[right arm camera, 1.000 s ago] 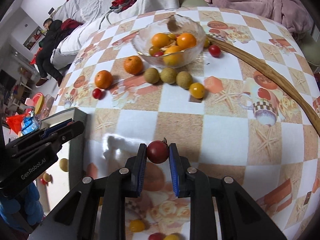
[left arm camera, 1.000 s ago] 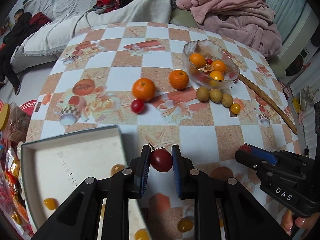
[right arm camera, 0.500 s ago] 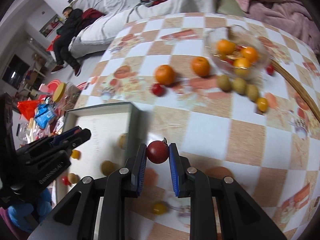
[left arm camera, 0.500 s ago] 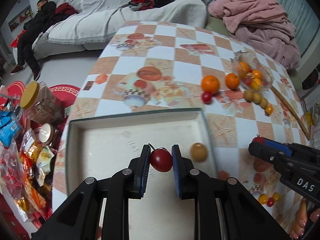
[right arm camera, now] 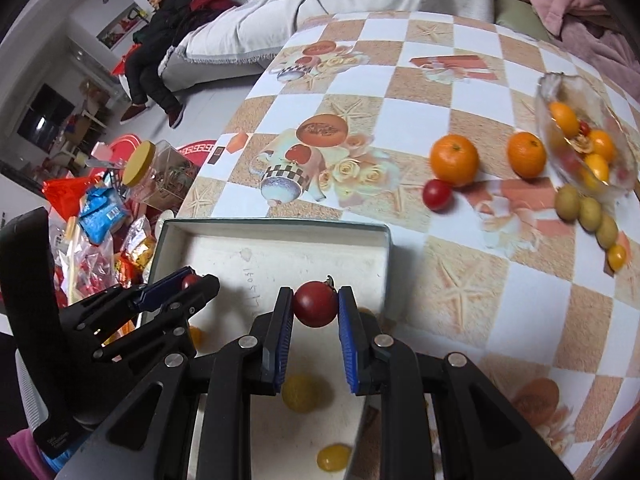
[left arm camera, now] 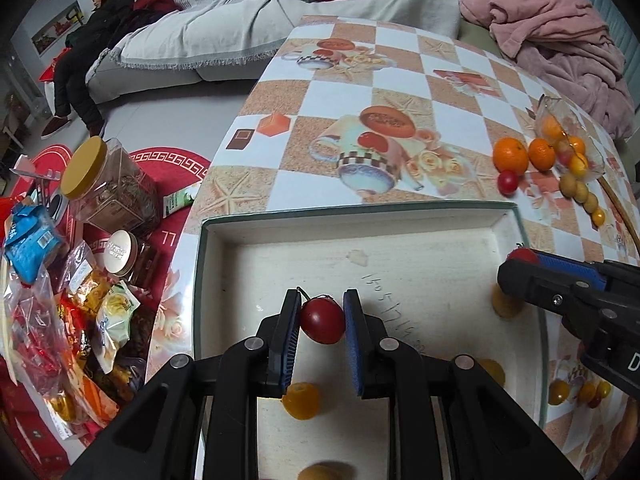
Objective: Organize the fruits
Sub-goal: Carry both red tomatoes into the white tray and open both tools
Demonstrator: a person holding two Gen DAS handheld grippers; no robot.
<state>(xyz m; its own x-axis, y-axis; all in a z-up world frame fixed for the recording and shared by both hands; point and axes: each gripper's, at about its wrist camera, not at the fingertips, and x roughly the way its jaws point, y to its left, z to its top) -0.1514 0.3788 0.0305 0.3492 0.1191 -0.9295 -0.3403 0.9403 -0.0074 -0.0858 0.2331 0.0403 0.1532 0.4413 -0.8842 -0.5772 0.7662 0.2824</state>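
Note:
My left gripper (left arm camera: 322, 308) is shut on a red cherry tomato (left arm camera: 322, 321) and holds it above the white tray (left arm camera: 400, 228). My right gripper (right arm camera: 314, 300) is shut on another red cherry tomato (right arm camera: 315, 304), above the same tray (right arm camera: 280, 240) near its right wall. Each gripper shows in the other's view, the right one (left arm camera: 516, 258) and the left one (right arm camera: 188, 280). Small yellow fruits (left arm camera: 301, 400) lie in the tray. A glass bowl (right arm camera: 584, 144) of oranges, two loose oranges (right arm camera: 454, 159) and a red tomato (right arm camera: 437, 195) sit on the table.
Small brownish-green fruits (right arm camera: 588, 212) and a yellow one line up beside the bowl. Jars (left arm camera: 108, 188) and snack bags (left arm camera: 60, 320) crowd the floor left of the table. A sofa with a pink blanket (left arm camera: 560, 32) stands behind. More small fruits (left arm camera: 576, 390) lie right of the tray.
Both grippers have moved left with their tomatoes, from over the bare tablecloth to over the white tray. The bowl and oranges have slid to the right of both views.

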